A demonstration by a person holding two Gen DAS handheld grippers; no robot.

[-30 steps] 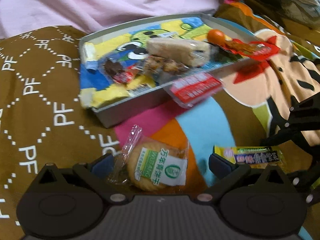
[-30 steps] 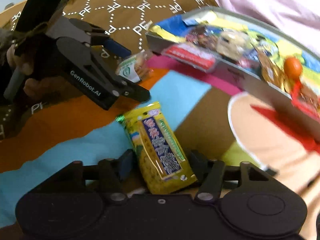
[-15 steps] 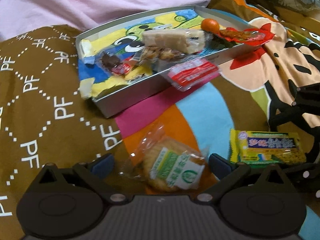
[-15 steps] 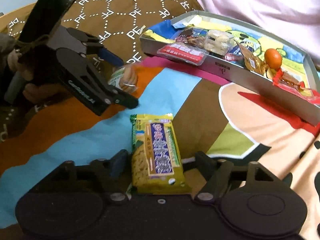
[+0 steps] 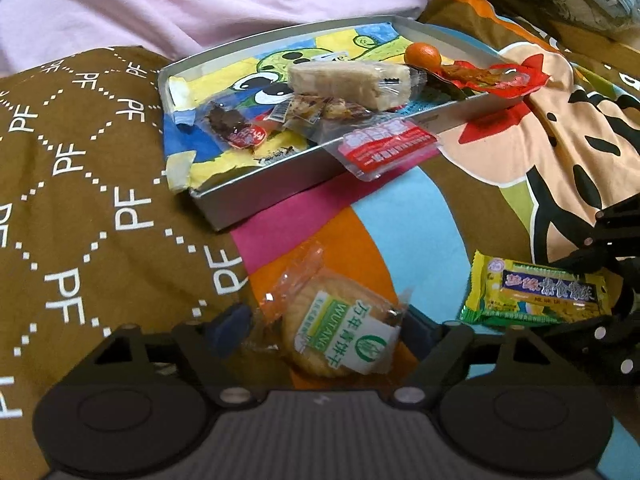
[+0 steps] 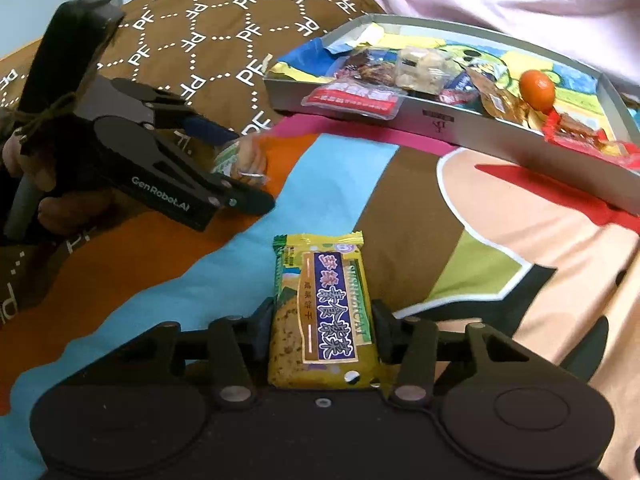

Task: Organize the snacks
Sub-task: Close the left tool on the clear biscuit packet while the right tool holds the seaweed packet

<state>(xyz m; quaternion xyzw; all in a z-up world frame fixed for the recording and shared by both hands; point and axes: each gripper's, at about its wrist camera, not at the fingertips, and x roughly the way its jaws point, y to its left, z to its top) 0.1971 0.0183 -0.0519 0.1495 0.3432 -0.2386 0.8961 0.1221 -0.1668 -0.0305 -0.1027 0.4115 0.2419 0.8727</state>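
Snacks split between bed and tray. Nearest in left wrist view: round biscuit in clear wrapper with green-white label (image 5: 340, 336) lies between the left gripper (image 5: 326, 322) fingers, on the orange patch of the patterned bedspread (image 5: 100, 208); fingers sit close on both sides of the wrapper, whether they actually pinch it cannot be told. Right wrist view shows the same left gripper (image 6: 236, 164) at 10 o'clock, biscuit pack (image 6: 240, 156) between its tips, low over the bedspread (image 6: 500, 208).

Right gripper (image 6: 323, 326) fingers closed onto the yellow-green rectangular snack bar with purple label (image 6: 326, 312), one pad on each long edge, bar pointing toward 12 o'clock, resting on the blue and brown stripes. In left view that bar (image 5: 536, 294) is at 3 o'clock, well apart from the biscuit.

Farther out, toward 12 o'clock: shallow grey metal tray with cartoon-print lining (image 5: 256, 200) on the bedspread. Red-white flat sachet (image 5: 388, 148) hangs over its near rim. Inside: dark candy in red wrapper (image 5: 236, 130), pale wrapped cake block (image 5: 352, 84), small orange fruit (image 5: 422, 55), red-wrapped spicy strip (image 5: 492, 78) at the far right corner, overhanging the rim.

Beyond the tray, pink cloth (image 5: 208, 4).
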